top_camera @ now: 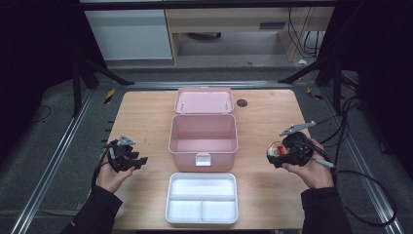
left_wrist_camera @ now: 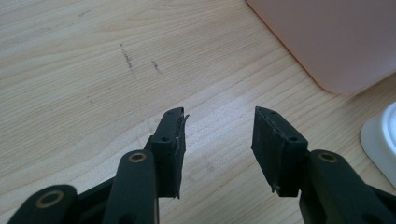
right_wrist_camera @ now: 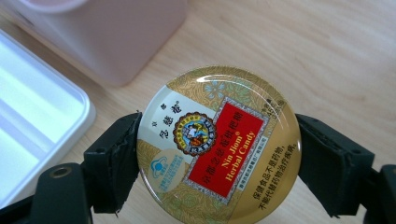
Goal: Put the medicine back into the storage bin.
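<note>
A round gold candy tin [right_wrist_camera: 219, 147] with a red label sits between the jaws of my right gripper [right_wrist_camera: 219, 161], which is shut on its rim and holds it above the table. From above, the tin [top_camera: 275, 148] and the right gripper [top_camera: 292, 148] are right of the open pink box [top_camera: 203, 136]. My left gripper [left_wrist_camera: 219, 140] stands open over bare wood with nothing between its pads; in the high view the left gripper [top_camera: 127, 157] is left of the box. A white divided tray [top_camera: 201, 197] lies in front of the box.
The pink box's lid [top_camera: 204, 100] stands open at the back. A small dark round spot [top_camera: 242, 103] is on the table at the back right. Cables [top_camera: 350, 170] trail off the right edge. The box's corner [left_wrist_camera: 327, 42] and the tray's edge [left_wrist_camera: 380, 140] lie near the left gripper.
</note>
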`<action>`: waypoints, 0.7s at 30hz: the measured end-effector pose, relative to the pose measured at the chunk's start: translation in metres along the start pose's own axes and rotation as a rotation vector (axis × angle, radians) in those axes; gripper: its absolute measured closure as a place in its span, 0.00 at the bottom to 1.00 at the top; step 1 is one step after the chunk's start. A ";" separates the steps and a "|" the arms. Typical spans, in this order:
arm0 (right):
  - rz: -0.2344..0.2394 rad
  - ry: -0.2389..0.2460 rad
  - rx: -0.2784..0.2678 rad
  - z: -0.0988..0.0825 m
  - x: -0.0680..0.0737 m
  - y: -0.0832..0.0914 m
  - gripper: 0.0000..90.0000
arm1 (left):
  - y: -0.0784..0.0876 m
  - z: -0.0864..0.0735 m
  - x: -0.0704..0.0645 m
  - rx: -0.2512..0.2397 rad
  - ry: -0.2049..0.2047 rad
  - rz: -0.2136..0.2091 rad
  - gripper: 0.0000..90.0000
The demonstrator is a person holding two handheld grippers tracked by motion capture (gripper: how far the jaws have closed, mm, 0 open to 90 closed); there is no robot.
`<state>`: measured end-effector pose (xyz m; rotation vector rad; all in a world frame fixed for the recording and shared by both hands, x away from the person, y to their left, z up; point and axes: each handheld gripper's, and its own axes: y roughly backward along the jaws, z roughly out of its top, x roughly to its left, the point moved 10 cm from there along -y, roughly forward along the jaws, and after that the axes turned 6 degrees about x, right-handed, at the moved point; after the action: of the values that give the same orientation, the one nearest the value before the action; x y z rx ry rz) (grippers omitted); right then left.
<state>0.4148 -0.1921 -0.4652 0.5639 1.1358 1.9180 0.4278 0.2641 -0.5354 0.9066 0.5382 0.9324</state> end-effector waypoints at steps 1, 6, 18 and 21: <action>-0.001 0.008 -0.006 0.005 0.001 0.002 0.23 | 0.000 0.000 0.000 -0.001 0.003 -0.001 0.60; 0.017 0.031 -0.029 0.029 0.007 0.012 0.23 | 0.001 0.000 0.001 0.000 0.007 -0.002 0.60; 0.033 0.088 -0.059 0.082 0.022 0.021 0.23 | 0.004 0.002 0.004 -0.018 0.022 0.005 0.64; 0.043 0.100 -0.065 0.096 0.027 0.020 0.23 | 0.004 0.002 0.003 -0.022 0.029 0.000 0.65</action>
<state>0.4590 -0.1266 -0.4009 0.4644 1.1275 2.0323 0.4289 0.2673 -0.5307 0.8742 0.5514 0.9511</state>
